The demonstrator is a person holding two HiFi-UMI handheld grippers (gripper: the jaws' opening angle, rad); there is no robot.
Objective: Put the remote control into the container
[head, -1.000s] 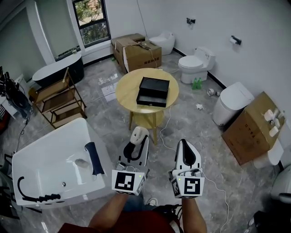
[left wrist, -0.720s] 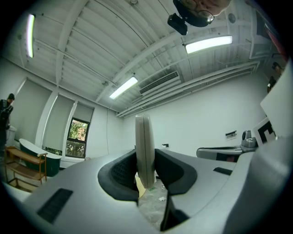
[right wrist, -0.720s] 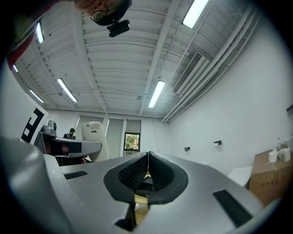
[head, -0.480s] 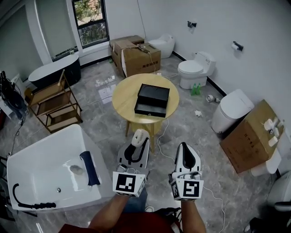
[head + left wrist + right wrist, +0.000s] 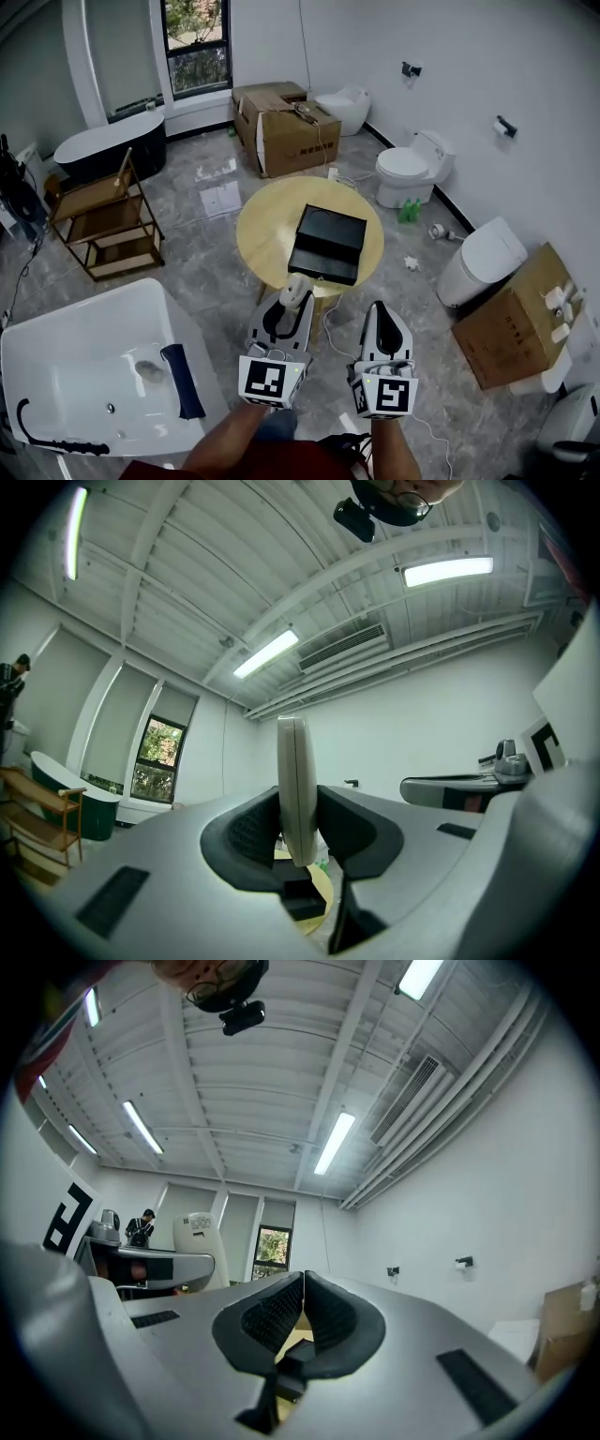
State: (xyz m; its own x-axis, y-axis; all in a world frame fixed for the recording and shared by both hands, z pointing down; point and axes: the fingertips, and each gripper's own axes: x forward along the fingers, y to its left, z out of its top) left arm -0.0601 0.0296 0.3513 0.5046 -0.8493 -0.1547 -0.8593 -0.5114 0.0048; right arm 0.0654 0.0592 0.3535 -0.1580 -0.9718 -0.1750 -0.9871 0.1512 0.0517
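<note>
We hold the remote [image 5: 297, 286] upright in the left gripper [image 5: 291, 307], pinched at its lower end; right gripper [image 5: 380, 317] closed, empty. Container [image 5: 328, 244] sits on the table [image 5: 258, 220] ahead. Likely risk: remote pivots, misses the container.

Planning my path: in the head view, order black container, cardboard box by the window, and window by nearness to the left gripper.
1. Black container, on the table ahead.
2. Cardboard box, beyond the table.
3. Window, far wall.

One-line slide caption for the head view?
Left gripper holds the remote control short of the black container on the round table; right gripper shut.
</note>
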